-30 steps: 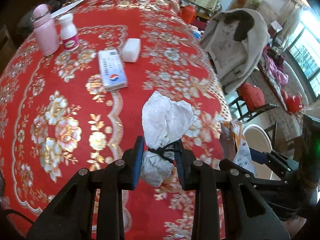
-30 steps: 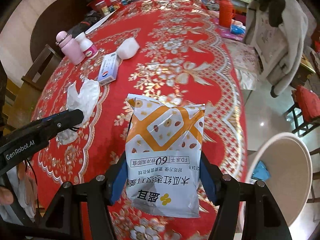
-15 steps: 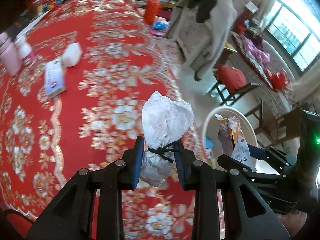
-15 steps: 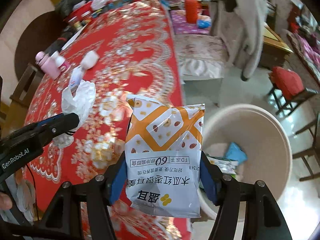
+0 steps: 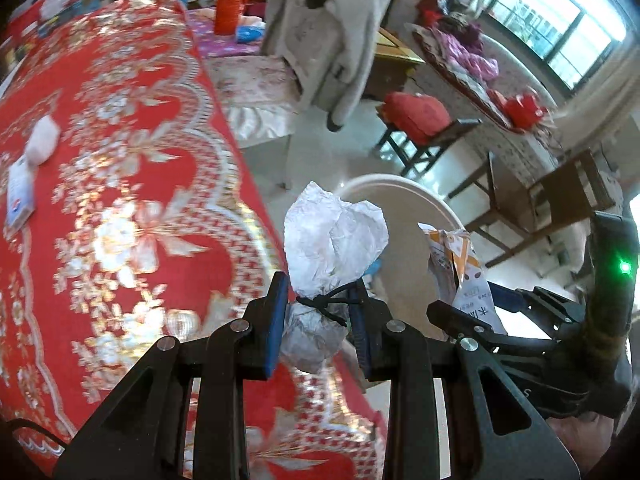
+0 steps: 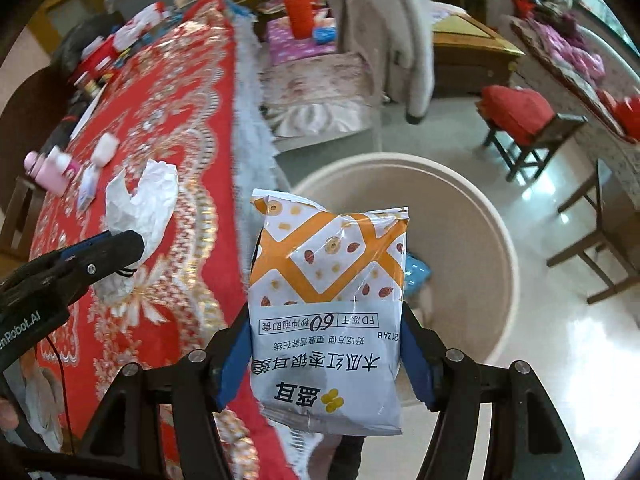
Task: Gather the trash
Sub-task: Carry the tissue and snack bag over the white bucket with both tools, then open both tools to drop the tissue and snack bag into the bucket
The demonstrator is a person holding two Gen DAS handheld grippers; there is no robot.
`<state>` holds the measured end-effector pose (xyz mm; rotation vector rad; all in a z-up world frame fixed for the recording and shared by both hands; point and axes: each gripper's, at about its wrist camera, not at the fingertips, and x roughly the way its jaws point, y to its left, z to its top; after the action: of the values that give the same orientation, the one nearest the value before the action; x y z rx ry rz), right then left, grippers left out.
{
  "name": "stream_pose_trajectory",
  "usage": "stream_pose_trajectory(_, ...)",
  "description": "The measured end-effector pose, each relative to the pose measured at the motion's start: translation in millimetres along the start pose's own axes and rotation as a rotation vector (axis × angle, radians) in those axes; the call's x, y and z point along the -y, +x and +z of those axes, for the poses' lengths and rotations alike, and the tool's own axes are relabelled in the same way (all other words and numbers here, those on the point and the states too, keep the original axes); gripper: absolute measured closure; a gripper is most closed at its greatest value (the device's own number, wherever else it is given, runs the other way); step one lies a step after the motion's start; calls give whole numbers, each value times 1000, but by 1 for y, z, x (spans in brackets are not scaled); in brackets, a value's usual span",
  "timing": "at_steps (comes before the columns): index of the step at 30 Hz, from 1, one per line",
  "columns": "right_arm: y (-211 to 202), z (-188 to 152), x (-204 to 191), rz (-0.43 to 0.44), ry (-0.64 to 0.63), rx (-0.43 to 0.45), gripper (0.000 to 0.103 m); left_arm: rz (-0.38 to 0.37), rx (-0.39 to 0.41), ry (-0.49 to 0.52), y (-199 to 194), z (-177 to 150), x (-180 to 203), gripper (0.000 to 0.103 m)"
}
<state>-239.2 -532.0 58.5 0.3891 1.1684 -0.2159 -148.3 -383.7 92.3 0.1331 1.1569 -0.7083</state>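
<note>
Starting at the left: the table (image 5: 132, 184) with the red and gold cloth has slid way off to the side in both views. A second ago it filled the frame, and now only its edge sits under the tools. The stuff that isn't trash is still back there on the cloth, namely the pink bottle (image 6: 42, 168), the small box (image 5: 18, 196) and the white block (image 5: 42, 142). None of it has been touched.

Next, the left gripper (image 5: 320, 316) has its jaws pinched narrow on the crumpled white paper (image 5: 332, 240), same grip as before. The wad is now off past the table edge, roughly lined up with the near rim of the bin, though I can't say it's truly over the opening yet.

Further right, the right gripper (image 6: 324, 356) is clamped on the snack bag (image 6: 328, 280), holding it upright by its lower half. It hangs in front of the big cream bin (image 6: 472, 216), which barely showed a second ago and now fills the middle of the right view. There's already a blue wrapper (image 6: 416, 272) lying inside it.

So both pieces have been carried from table to bin. My guess is the snack bag is about ready to drop, with the paper needing a bit more reach.
</note>
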Motion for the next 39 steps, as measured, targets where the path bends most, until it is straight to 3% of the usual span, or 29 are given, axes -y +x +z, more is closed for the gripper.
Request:
stream_pose_trajectory(15,4,-8,52,-24,77,-22,38,-25,-77,25,45,0,39,76)
stream_pose_trajectory(39,20,-7,79,-23,119,-55,30,-43,-119,-35,75,-3,45,74)
